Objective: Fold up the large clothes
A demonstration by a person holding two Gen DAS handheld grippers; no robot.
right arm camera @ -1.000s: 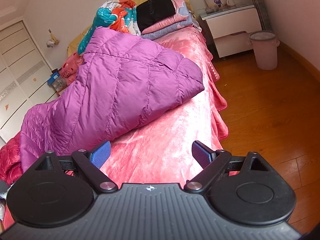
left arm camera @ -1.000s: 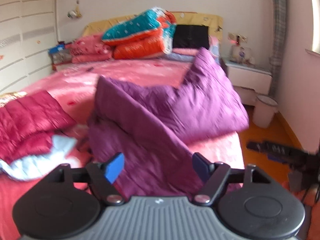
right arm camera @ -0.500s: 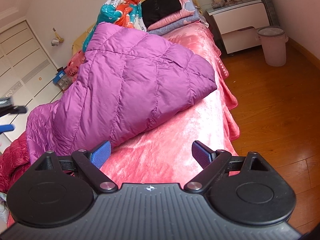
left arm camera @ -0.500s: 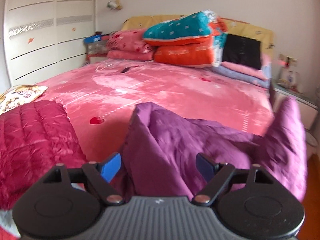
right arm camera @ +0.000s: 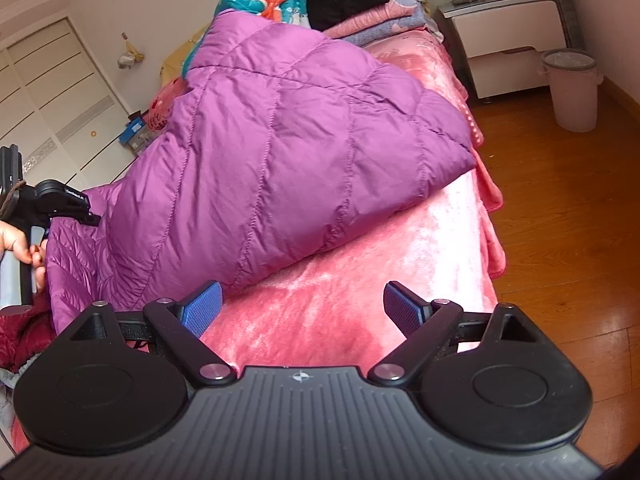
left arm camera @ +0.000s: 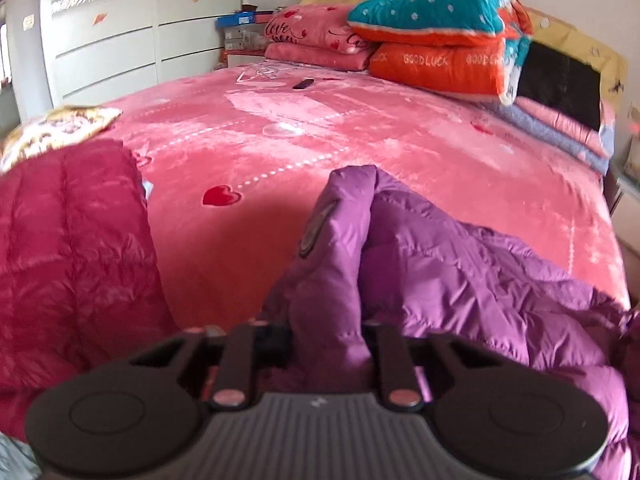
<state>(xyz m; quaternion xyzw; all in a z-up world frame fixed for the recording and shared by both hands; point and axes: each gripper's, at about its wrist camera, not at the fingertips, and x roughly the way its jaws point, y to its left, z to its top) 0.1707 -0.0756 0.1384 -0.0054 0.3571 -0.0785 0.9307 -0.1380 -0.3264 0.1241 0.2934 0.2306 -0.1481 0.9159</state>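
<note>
1. The bed [left arm camera: 360, 128] fills most of both views, covered with a pink plush blanket with small red hearts; its right edge drops to a wooden floor [right arm camera: 568, 208].
2. The purple quilted jacket [right arm camera: 288, 152], the garment being folded, lies on the near right part of the bed. In the right wrist view it rises in a big doubled-over slab toward the headboard, with one corner close to the bed's edge. In the left wrist view a bunched ridge of it [left arm camera: 460, 264] runs from the gripper out to the right.
3. A dark red quilted garment [left arm camera: 68, 248] lies on the bed's left side, just beside the purple one but apart from it.
4. Stacked bedding sits at the head of the bed: a teal-and-orange quilt bundle [left arm camera: 436, 36], pink pillows [left arm camera: 316, 40] left of it, and a black folded item [left arm camera: 560, 80] to the right.
5. A white wardrobe [left arm camera: 120, 40] stands along the left wall; a white nightstand [right arm camera: 516, 36] and a pale pink bin [right arm camera: 572, 88] stand on the floor right of the bed.
6. The left hand-held gripper [left arm camera: 326, 344] is closing, its jaws drawn in on a fold of the purple jacket that stands up between them. In the right wrist view a hand [right arm camera: 20, 244] grips its handle at the far left edge.
7. The right hand-held gripper [right arm camera: 300, 312] is spread wide and released, hovering over bare pink blanket just beside the jacket's lower edge, with nothing between its blue pads [right arm camera: 202, 312].
</note>
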